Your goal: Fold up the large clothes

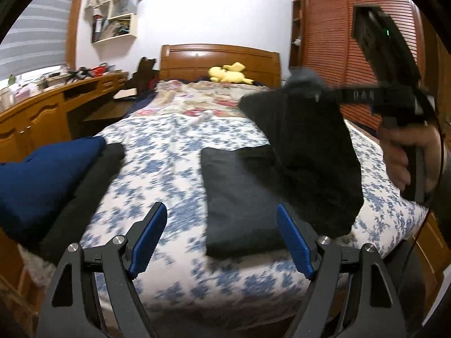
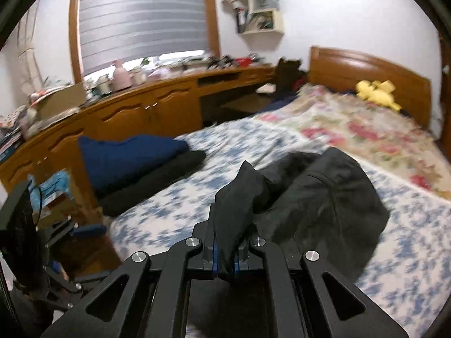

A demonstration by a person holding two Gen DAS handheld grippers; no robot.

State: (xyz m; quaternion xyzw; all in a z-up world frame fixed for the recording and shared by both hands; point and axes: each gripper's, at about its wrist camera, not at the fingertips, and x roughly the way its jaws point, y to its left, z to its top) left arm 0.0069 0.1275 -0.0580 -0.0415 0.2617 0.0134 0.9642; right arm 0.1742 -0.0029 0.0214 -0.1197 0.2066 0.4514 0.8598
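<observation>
A black garment (image 1: 239,197) lies partly folded on the blue-flowered bed sheet (image 1: 169,146). Its right part hangs lifted above the bed from my right gripper (image 1: 317,95), which a hand (image 1: 408,157) holds at the right. In the right wrist view the right gripper (image 2: 225,256) is shut on a bunched edge of the black garment (image 2: 324,205), and the rest drapes down onto the sheet. My left gripper (image 1: 222,242) stands open just above the near edge of the flat part, with nothing between its blue pads (image 1: 149,239).
A folded stack, a blue garment (image 1: 50,174) on a black one (image 2: 152,180), sits at the bed's left edge. A floral quilt (image 1: 197,98) and a yellow plush toy (image 1: 228,74) lie near the headboard. Wooden cabinets (image 2: 126,118) run along the left; a wardrobe (image 1: 338,42) stands right.
</observation>
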